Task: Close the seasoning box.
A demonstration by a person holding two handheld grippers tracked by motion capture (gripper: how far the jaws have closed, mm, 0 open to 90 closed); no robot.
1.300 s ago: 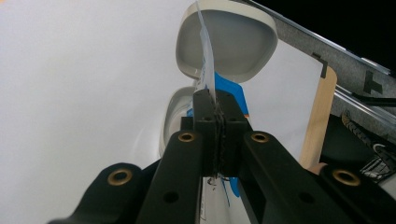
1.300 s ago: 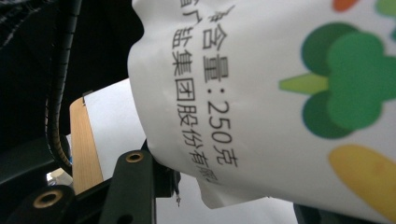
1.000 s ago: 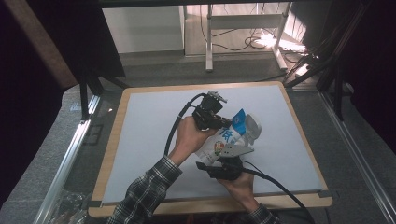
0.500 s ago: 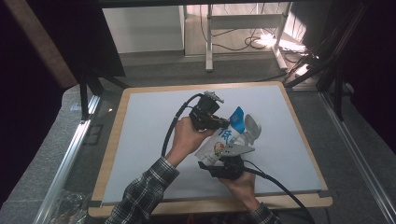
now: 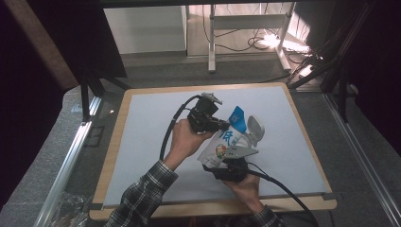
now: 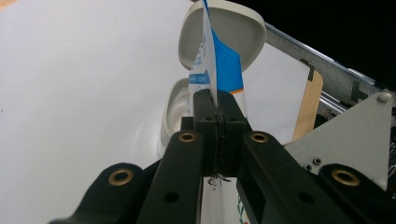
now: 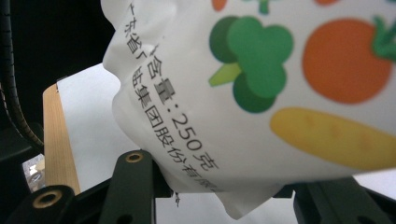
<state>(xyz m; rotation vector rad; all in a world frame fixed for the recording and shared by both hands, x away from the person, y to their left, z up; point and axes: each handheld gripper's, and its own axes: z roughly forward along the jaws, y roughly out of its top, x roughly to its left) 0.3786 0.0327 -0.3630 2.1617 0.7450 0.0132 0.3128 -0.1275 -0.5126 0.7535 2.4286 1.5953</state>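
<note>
- The right gripper, nearest the person, holds the bag's bottom, its jaws part-way apart around the bulging white pouch.
- The bag sits lifted over the table, just this side of its middle.
- The left gripper, beyond, has its jaws clamped tight on the bag's top edge.
- Just behind the bag lies an open white case, perhaps a lidded box.

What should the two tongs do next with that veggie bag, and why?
Probably tip the white plastic pouch printed with vegetables toward the open white lidded container. The left tongs pinch its blue top edge shut, the right tongs grip its bottom, and the container lies just beyond it.
</note>
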